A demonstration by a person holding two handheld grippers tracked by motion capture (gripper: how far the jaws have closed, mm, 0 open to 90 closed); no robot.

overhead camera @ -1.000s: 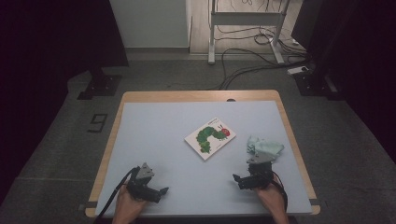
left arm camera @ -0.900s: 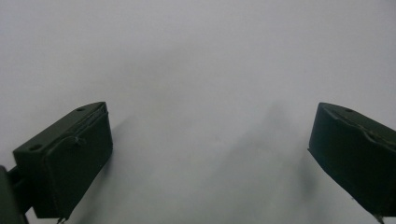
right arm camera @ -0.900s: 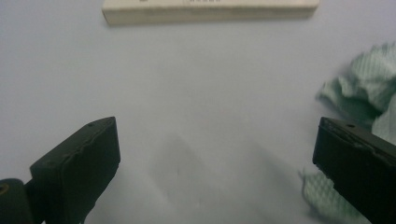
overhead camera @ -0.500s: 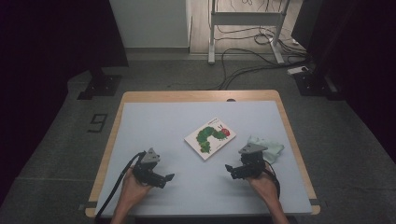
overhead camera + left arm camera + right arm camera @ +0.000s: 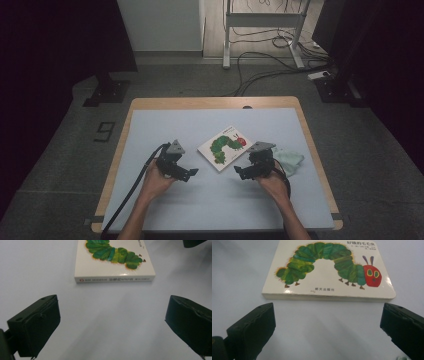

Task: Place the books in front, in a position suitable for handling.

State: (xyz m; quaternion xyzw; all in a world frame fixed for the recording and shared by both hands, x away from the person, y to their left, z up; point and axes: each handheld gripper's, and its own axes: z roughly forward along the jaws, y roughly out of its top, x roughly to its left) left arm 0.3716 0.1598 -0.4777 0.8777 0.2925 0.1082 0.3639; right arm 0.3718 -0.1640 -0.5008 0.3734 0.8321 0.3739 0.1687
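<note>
1. The table (image 5: pixel 150 210) has a pale blue top framed by a wooden rim on all four sides. Most of the top is bare: the whole far half, the left side and the near strip in front of the person's forearms are open.
2. The book (image 5: pixel 226 147), with a green caterpillar on its white cover, lies flat near the middle of the table, turned at an angle to the table's edges. It sits well clear of every rim.
3. In the left gripper view the book (image 5: pixel 113 265) shows its spine edge toward the jaws, with a band of bare table between that edge and the jaw tips.
4. In the right gripper view the book (image 5: pixel 329 272) shows a long edge, again with bare table between it and the jaw tips.
5. The cloth (image 5: pixel 291 159), pale green and crumpled, lies to the right of the book, near the right rim and just beside the right hand.
6. The left gripper (image 5: pixel 189 173) is to the near left of the book and not touching it. Its jaws stand wide apart, with nothing between them.
7. The right gripper (image 5: pixel 240 173) is to the near right of the book, also not touching it. Its jaws stand wide apart and empty.
8. Open table lies between the two grippers.
</note>
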